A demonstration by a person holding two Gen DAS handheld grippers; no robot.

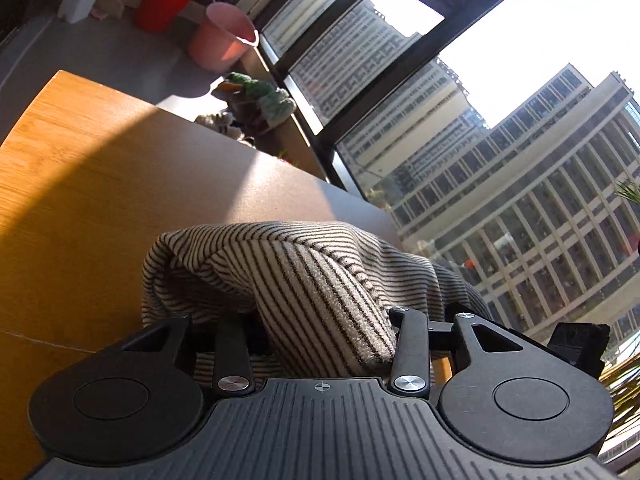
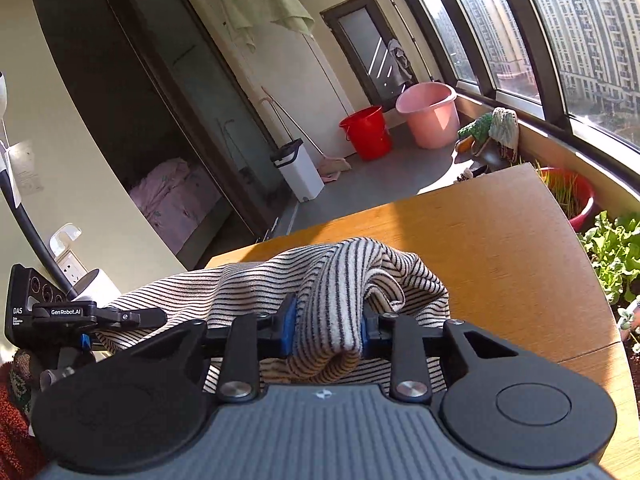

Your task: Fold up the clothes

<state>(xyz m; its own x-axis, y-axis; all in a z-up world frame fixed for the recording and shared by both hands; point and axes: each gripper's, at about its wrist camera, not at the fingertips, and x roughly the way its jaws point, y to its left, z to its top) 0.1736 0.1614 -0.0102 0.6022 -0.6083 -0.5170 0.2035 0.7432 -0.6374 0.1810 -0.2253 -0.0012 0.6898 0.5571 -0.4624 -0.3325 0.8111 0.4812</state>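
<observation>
The right gripper (image 2: 326,330), nearest the lens in the right wrist view, is pinching a bunched fold of the cream knitted garment with thin dark stripes (image 2: 248,284) between its blue-padded fingers (image 2: 289,326), the cloth rising in a hump just ahead of the fingertips and draping down behind them toward the camera. The left gripper (image 1: 324,320) is likewise gripping a thick fold of the same striped cloth (image 1: 304,276); its finger pads are hidden under the fabric, but the cloth is being squeezed between the two arms of the mechanism, so I judge it clamped rather than spread. The garment is running crosswise between the two tools, its long axis lying left to right along the near part of the table, with the left tool's body showing at the left edge of the right wrist view (image 2: 92,312); each hand is holding its own end, so neither is nearer than the other. Part of the cloth is being held up off the surface, while how much is resting flat cannot be told. Whether this is a fold being carried over or a spread being laid out, the pictures are not settling. Beyond the cloth the orange-brown wooden tabletop (image 2: 500,240) is lying bare and sunlit, giving room ahead. Farther off, a red plastic bucket (image 2: 366,132) and a pink plastic tub (image 2: 430,120) are standing on the grey floor beside tall windows (image 2: 520,32).
</observation>
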